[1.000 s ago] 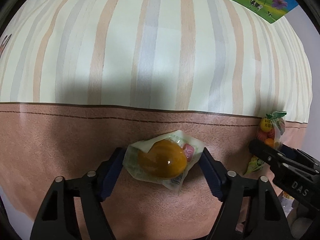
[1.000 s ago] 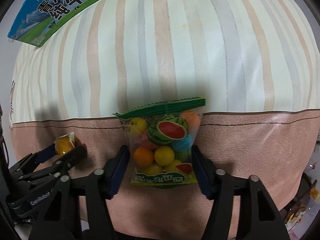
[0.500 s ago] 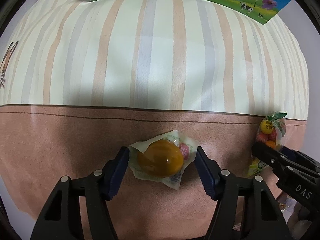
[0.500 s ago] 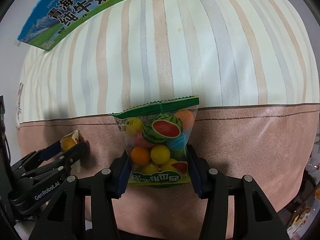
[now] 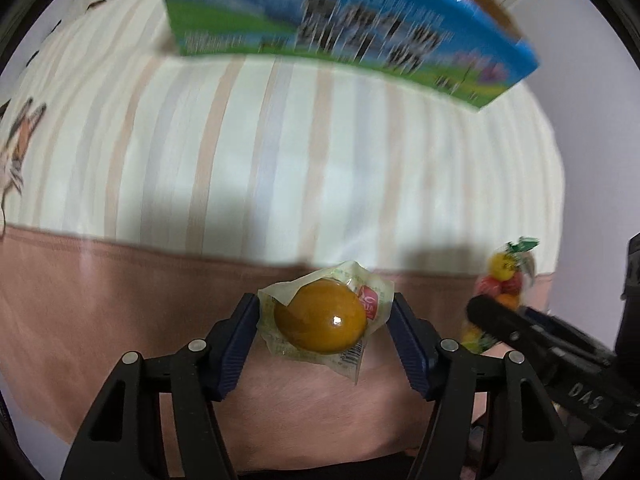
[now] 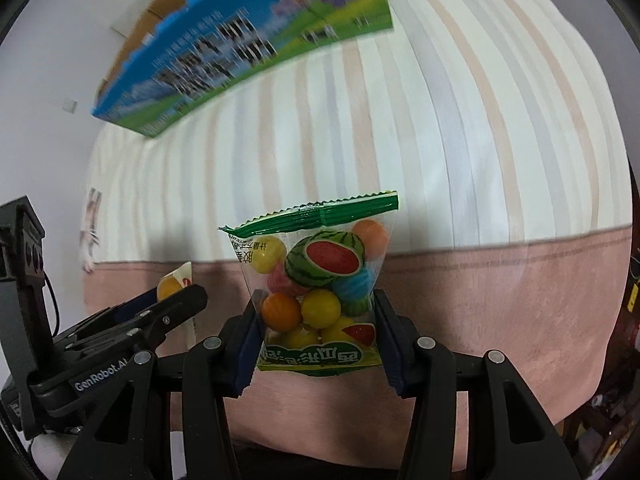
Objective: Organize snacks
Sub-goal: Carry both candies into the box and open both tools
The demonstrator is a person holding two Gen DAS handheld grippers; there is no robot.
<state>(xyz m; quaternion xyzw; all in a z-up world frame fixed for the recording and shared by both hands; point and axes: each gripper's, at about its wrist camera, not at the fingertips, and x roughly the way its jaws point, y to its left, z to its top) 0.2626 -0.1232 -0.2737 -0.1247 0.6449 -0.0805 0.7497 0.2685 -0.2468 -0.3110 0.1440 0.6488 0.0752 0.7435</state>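
The left hand-held gripper [image 5: 324, 320] grasps a small clear packet with one round amber-yellow sweet [image 5: 322, 318] inside; both dark blue pads press on the sides of the wrapper, after its jaws have just been closing on it. The packet hangs above the pink band of the striped bedsheet [image 5: 240, 168] and does not touch it. The right hand-held gripper [image 6: 316, 320] is clenched on the lower part of a transparent bag of fruit-shaped gum balls [image 6: 320, 276] with a green sealed top edge, which stands upright between the pads, also clear of the sheet. The two grippers are near each other, side by side. At the far end of the bed lies a blue and green milk carton box [image 6: 240, 48], blurred.
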